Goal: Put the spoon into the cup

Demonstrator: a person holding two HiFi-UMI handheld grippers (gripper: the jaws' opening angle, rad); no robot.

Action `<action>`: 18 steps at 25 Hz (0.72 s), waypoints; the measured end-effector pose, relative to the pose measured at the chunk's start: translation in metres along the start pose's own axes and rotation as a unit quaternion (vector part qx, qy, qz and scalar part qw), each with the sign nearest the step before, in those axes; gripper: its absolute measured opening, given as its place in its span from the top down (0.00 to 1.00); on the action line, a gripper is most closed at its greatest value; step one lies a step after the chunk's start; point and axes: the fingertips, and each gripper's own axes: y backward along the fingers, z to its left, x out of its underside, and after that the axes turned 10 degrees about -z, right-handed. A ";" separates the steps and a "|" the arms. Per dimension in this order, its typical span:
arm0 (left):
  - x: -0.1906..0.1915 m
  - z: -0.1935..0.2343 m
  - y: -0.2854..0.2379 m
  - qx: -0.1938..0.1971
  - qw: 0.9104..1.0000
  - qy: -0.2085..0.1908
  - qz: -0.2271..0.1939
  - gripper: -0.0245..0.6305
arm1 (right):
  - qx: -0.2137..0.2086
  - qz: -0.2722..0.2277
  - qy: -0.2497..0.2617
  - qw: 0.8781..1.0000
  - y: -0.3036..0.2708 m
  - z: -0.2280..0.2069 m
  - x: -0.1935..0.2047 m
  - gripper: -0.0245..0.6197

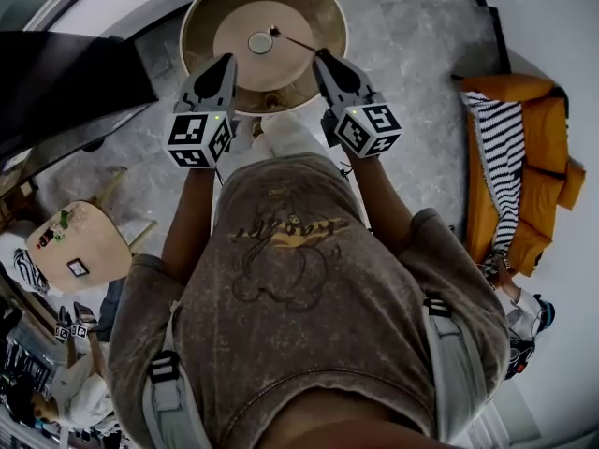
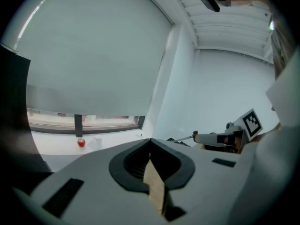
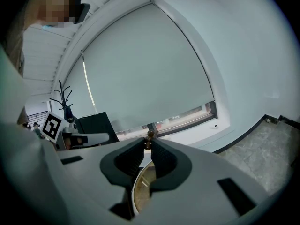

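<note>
Right gripper (image 1: 321,56) fingers clench the spoon (image 1: 295,41), its tip seemingly just beside the cup (image 1: 260,42) mid-counter (image 1: 304,7); left gripper (image 1: 225,61) fingers closed, empty; centre the tip over the rim, tilt it down, then release.

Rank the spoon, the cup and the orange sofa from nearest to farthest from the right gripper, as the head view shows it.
1. The spoon, gripped by the right gripper itself.
2. The cup, just past the spoon's tip, to the left.
3. The orange sofa, far off at the right edge.

cup (image 1: 260,42) on table (image 1: 201,26) centre, spoon (image 1: 295,42) just right
</note>
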 end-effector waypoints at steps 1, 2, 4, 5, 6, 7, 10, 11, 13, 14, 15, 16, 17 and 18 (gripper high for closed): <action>0.001 0.001 -0.002 -0.001 1.000 0.001 0.001 0.93 | -0.001 0.001 -0.001 1.000 -0.003 -0.001 0.000 0.87; 0.002 0.003 -0.004 -0.002 1.000 0.001 0.001 0.93 | -0.001 0.002 -0.001 1.000 -0.005 -0.002 0.001 0.87; 0.004 0.006 -0.008 -0.002 1.000 0.003 0.003 0.93 | -0.002 0.004 -0.002 1.000 -0.010 -0.004 0.002 0.87; 0.006 0.007 -0.009 -0.003 1.000 0.003 0.005 0.93 | -0.002 0.006 -0.002 1.000 -0.012 -0.005 0.003 0.87; 0.007 0.008 -0.011 -0.003 1.000 0.004 0.006 0.93 | -0.002 0.008 -0.003 1.000 -0.014 -0.006 0.005 0.87; 0.009 0.009 -0.012 -0.003 1.000 0.004 0.007 0.93 | -0.002 0.011 -0.003 1.000 -0.015 -0.007 0.007 0.87; 0.015 0.013 -0.020 -0.004 1.000 0.007 0.010 0.93 | -0.001 0.017 -0.007 1.000 -0.021 -0.013 0.012 0.87; 0.017 0.015 -0.023 -0.005 1.000 0.008 0.012 0.93 | -0.001 0.020 -0.008 1.000 -0.023 -0.016 0.014 0.87; 0.021 0.017 -0.031 -0.007 1.000 0.010 0.014 0.93 | 0.000 0.026 -0.011 1.000 -0.027 -0.022 0.018 0.87; 0.022 0.019 -0.035 -0.008 1.000 0.012 0.016 0.93 | 0.000 0.029 -0.013 0.999 -0.030 -0.025 0.020 0.87; 0.024 0.020 -0.039 -0.009 1.000 0.013 0.017 0.93 | 0.000 0.033 -0.014 0.999 -0.032 -0.027 0.022 0.87; 0.025 0.022 -0.043 -0.009 1.000 0.014 0.019 0.93 | -0.001 0.036 -0.015 0.999 -0.035 -0.029 0.024 0.87; 0.027 0.024 -0.046 -0.009 1.000 0.015 0.020 0.93 | -0.001 0.038 -0.015 0.999 -0.038 -0.031 0.026 0.87; 0.029 0.026 -0.048 -0.009 1.000 0.016 0.021 0.93 | -0.002 0.040 -0.016 0.999 -0.041 -0.031 0.028 0.87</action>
